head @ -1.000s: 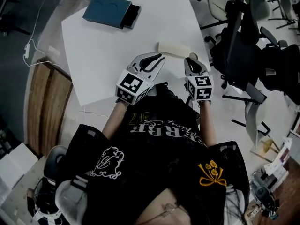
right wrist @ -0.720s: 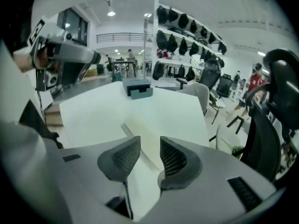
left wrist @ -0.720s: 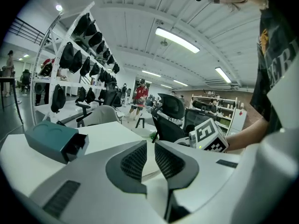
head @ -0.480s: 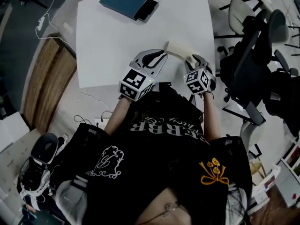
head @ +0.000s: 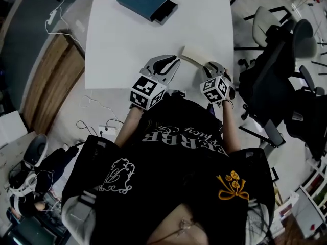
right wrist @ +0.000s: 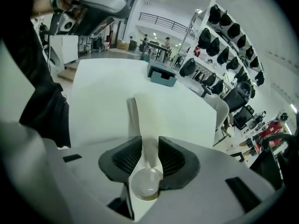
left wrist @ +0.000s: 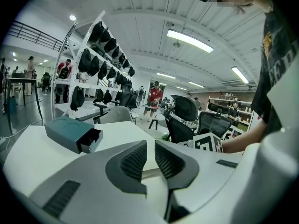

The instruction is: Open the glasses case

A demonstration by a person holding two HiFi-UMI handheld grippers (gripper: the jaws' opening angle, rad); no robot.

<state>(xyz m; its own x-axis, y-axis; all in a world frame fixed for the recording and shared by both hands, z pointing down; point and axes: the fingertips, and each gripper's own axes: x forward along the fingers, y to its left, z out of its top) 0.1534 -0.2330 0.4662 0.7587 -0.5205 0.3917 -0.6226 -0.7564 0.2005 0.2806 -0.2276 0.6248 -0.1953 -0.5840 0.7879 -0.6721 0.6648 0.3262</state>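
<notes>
So the cream glasses case [head: 193,59] is lying flat near the front edge of the white desk [head: 127,45], right in front of the person and between both hands, lid not up yet as far as I can see. The right claw [right wrist: 149,144] is angled down onto the near end of it, closing in. The case end already fills the space between the pads, so I'd guess that hand's job is to pin the thing so it doesn't skate around. The left claw [left wrist: 149,154] sits just beside the other end with only a narrow gap and nothing in it, probably lined up to catch the lid edge. The teal box [head: 145,1] is way off at the far corner, out of it.
</notes>
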